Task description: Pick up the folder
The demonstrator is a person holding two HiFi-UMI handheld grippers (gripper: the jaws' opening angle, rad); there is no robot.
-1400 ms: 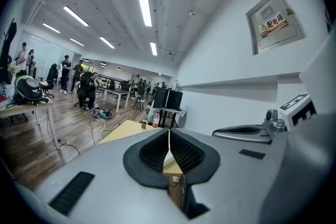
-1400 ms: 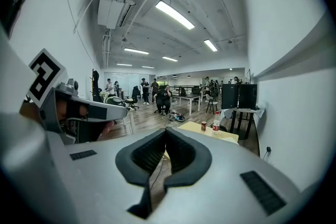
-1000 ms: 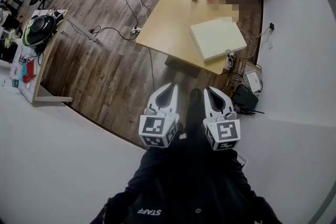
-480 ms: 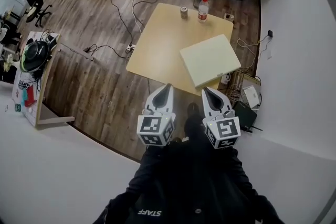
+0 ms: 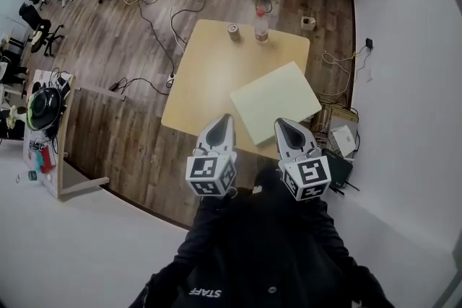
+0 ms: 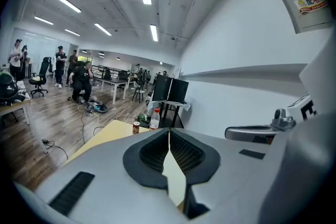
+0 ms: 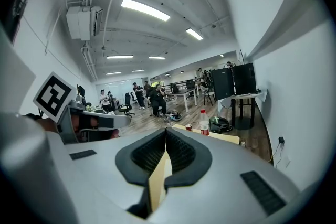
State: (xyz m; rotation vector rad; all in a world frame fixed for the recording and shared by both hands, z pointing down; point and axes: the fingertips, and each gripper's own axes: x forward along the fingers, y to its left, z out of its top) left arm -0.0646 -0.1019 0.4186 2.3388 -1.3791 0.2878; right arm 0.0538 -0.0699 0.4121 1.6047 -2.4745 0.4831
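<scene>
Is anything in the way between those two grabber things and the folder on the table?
Nothing visible is. The folder lies at the near right of the table, just ahead of the left gripper and right gripper. The can and bottle stand at the far edge, beyond it.

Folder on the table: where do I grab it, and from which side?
Grip the corner on the right, coming in low from the near side. The folder lies flat and thin on the table, turned at an angle, and that corner seems to hang past the table's edge, so one jaw could slip underneath. The right tool is shut; open it first.
</scene>
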